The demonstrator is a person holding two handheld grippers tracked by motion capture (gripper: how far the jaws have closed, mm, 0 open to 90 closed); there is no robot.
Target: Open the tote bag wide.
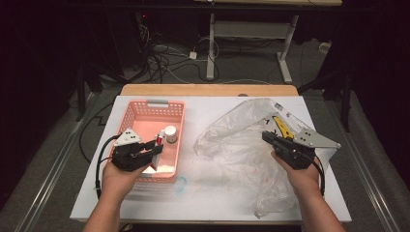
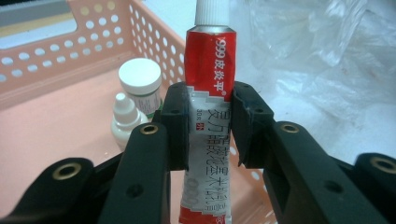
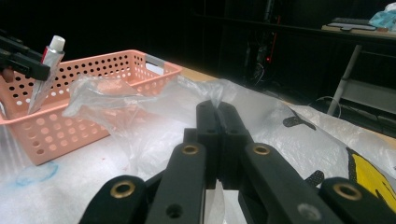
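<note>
Claw pads [image 2: 175,130] hide middle of ointment tube [image 2: 208,70].

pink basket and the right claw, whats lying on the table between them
In the high view, only the crumpled clear plastic bag lies between the pink basket and the right claw, which is shut on the bag's plastic, as the right gripper view shows.
</note>
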